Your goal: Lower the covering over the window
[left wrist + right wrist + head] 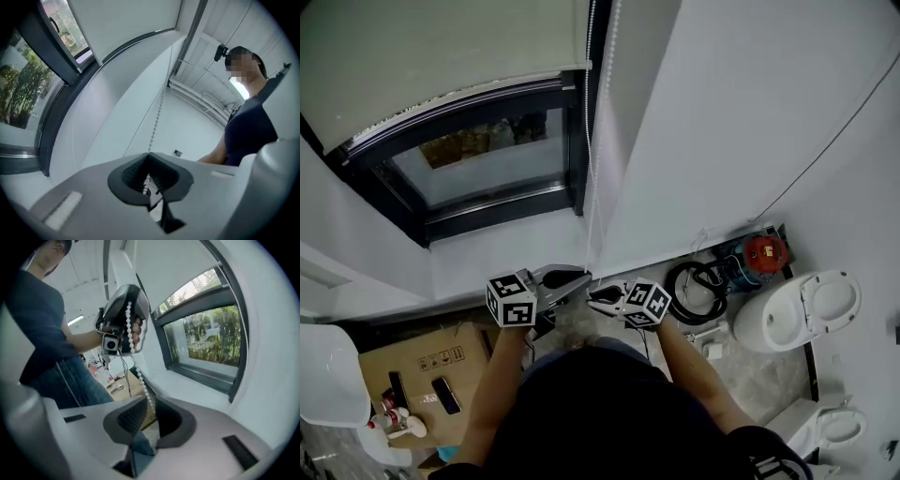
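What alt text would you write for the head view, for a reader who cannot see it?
Seen from above, a person holds the left gripper and right gripper at a white bead chain hanging beside a window whose roller blind is partly lowered. A cardboard box and a toilet stand below.

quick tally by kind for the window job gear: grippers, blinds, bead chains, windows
hand-held grippers with marker cubes: 2 (left hand-held gripper, right hand-held gripper)
pale fabric roller blind: 1
white bead chain: 1
dark-framed window: 1
total: 5
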A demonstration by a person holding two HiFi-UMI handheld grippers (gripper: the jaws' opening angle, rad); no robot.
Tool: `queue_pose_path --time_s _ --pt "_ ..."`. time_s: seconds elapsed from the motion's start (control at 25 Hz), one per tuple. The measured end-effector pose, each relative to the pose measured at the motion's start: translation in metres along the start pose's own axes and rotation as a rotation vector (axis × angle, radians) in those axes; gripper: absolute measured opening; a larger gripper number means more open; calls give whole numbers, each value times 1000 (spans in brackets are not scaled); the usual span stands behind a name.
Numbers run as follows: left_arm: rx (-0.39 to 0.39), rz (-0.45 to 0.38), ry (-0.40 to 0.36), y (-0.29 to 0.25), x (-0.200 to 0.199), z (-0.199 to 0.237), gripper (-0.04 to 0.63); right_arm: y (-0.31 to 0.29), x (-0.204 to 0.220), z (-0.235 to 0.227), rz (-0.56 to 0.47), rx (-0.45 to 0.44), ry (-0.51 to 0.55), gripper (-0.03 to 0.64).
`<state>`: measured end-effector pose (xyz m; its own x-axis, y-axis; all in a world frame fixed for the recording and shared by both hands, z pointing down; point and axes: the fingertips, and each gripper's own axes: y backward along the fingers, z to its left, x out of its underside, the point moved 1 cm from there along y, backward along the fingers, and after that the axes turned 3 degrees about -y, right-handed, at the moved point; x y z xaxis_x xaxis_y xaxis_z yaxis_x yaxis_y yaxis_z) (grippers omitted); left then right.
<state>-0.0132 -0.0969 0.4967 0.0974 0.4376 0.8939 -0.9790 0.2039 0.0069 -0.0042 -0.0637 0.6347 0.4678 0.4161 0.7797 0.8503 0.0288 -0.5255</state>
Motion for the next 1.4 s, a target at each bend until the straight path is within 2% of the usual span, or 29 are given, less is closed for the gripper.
queue_pose_path --time_s 0.12,0.2,0.48,0.6,0.72,0.84,0.96,1.2,1.4 --pt "17 -1 -1 5 -1 4 12 16 -24 1 -96 -50 -77 85" --pt "26 -6 5 9 -1 6 12 39 -53 0 -189 -56 -79 86" --pt "68 16 -2 4 -2 10 11 116 -164 24 -369 -65 142 87" --pt "83 21 0 2 -2 10 12 134 -192 36 -385 -37 228 87" --pt "90 18 2 3 -3 11 11 137 -204 46 -343 -35 291 87" --pt "91 14 5 3 -3 11 11 141 -210 63 -307 -105 324 87" --pt "95 16 3 6 -3 11 11 155 -227 82 -370 -152 352 87" --pt "108 10 9 8 -2 9 12 168 -260 72 -475 -30 378 98" --pt "115 17 7 8 -2 7 11 159 -277 48 -481 74 345 100"
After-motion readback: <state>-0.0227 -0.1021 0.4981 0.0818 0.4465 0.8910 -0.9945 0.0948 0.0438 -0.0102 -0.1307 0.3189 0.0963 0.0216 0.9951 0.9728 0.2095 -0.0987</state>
